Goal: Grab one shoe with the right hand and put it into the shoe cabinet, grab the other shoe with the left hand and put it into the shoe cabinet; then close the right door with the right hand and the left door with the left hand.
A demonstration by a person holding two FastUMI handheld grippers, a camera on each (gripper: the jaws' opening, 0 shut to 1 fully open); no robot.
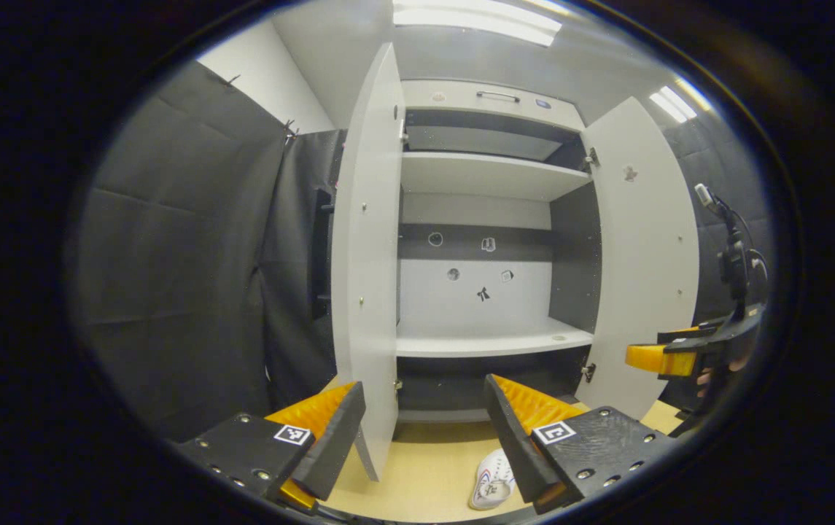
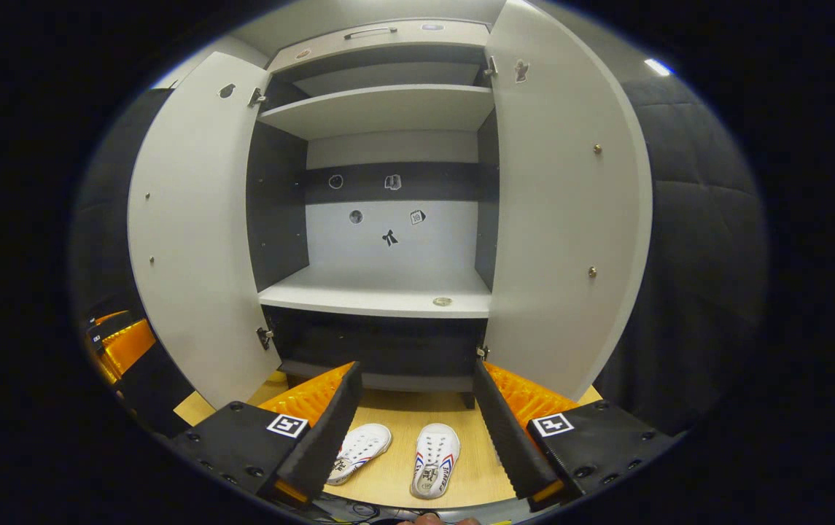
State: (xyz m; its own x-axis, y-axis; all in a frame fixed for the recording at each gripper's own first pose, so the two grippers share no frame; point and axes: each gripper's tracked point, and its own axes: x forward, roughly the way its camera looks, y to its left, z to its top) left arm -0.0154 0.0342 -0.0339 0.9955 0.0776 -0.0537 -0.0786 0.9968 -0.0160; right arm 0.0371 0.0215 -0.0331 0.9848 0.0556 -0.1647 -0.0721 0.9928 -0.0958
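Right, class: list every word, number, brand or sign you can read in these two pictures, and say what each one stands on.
No text here reads clearly.
Stickers on the back wall of the cabinet: too small to read.
Print on the shoes, tongues and sides: blurred.
Square tags on the right gripper: coded patterns, no words.

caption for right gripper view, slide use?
Open right tongs hover above two white shoes before the open shoe cabinet.
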